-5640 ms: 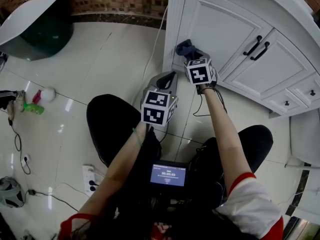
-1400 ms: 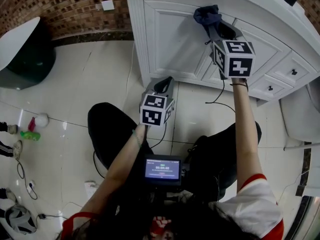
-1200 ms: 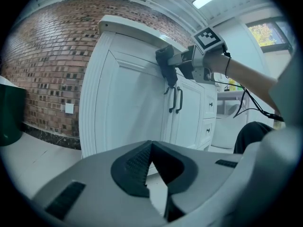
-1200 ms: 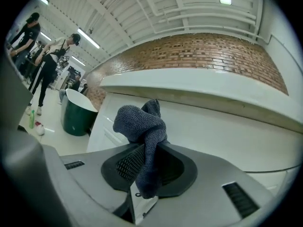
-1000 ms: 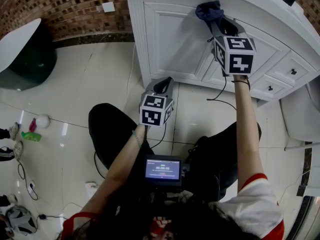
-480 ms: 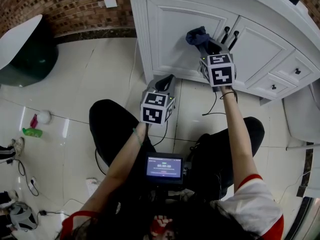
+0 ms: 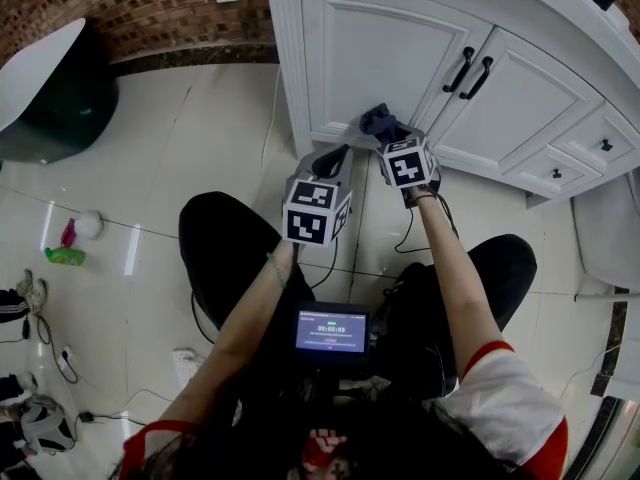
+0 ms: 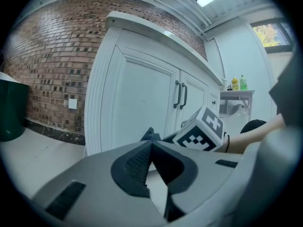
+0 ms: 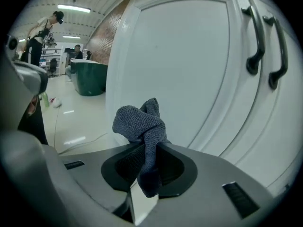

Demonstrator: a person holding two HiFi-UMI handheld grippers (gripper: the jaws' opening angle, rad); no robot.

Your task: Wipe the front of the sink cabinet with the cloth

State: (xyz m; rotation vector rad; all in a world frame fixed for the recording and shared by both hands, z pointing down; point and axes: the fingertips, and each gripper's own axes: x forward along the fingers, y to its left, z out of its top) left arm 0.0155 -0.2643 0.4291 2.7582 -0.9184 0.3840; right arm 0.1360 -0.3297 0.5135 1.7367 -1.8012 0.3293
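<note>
The white sink cabinet (image 7: pixel 400 58) fills the upper part of the head view; its left door (image 9: pixel 189 74) fills the right gripper view. My right gripper (image 7: pixel 385 133) is shut on a bunched dark blue-grey cloth (image 7: pixel 377 121), which sits against the lower edge of that door. The cloth (image 9: pixel 141 126) sticks up between the jaws in the right gripper view. My left gripper (image 7: pixel 330 163) hangs lower left of it, near the cabinet's base, shut and empty; its jaws (image 8: pixel 150 148) meet tip to tip.
Two black door handles (image 7: pixel 468 71) sit at the middle of the cabinet, small drawer knobs (image 7: pixel 603 145) to the right. A cable (image 7: pixel 265 128) trails over the tiled floor beside the cabinet's left corner. A dark green tub (image 7: pixel 50 88) stands at the left.
My right gripper has carried the cloth down the left door, from its upper edge near the counter to its bottom rail. The left gripper has barely moved.
</note>
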